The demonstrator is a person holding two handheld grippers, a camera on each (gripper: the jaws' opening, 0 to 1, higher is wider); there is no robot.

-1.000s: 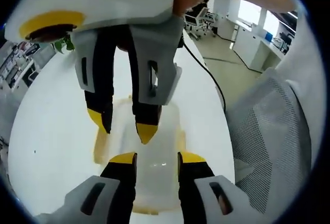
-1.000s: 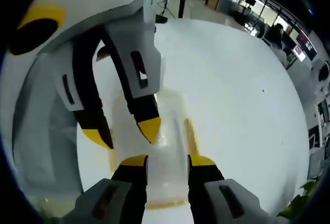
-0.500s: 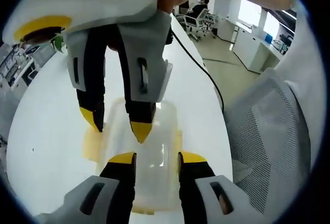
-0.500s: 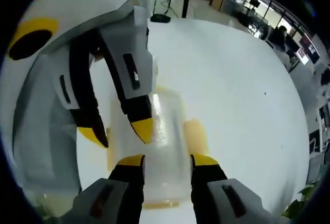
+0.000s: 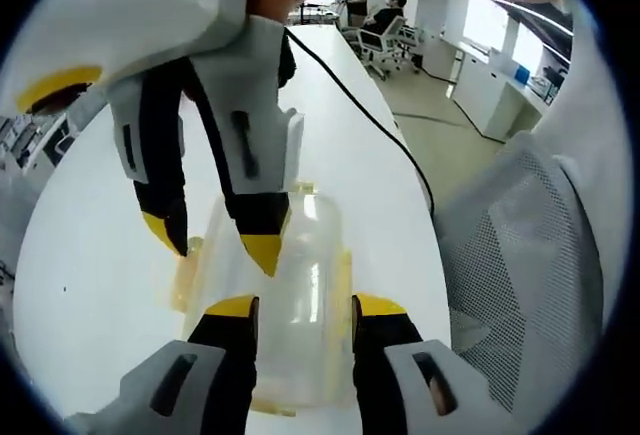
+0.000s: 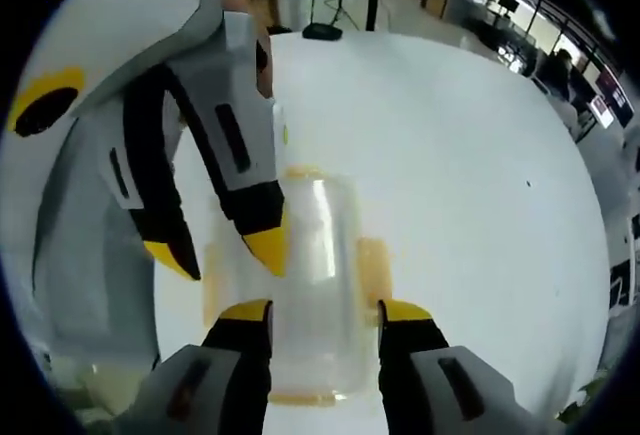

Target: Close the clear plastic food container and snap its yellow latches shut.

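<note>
Bright, even indoor light with window glare; fisheye bending at edges, slight motion blur.

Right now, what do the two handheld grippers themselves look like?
Both match. The left gripper has black jaws with yellow tips, set in light grey plastic housings with dark slots. The right gripper is built the same, and its white body carries a yellow-ringed round opening. A black cable trails behind it across the white table.

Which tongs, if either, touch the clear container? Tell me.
Cannot tell. In the left gripper view the left tongs straddle the clear container, the right tongs overlapping it; the clear plastic shows neither contact nor gap. The right gripper view looks alike.
</note>
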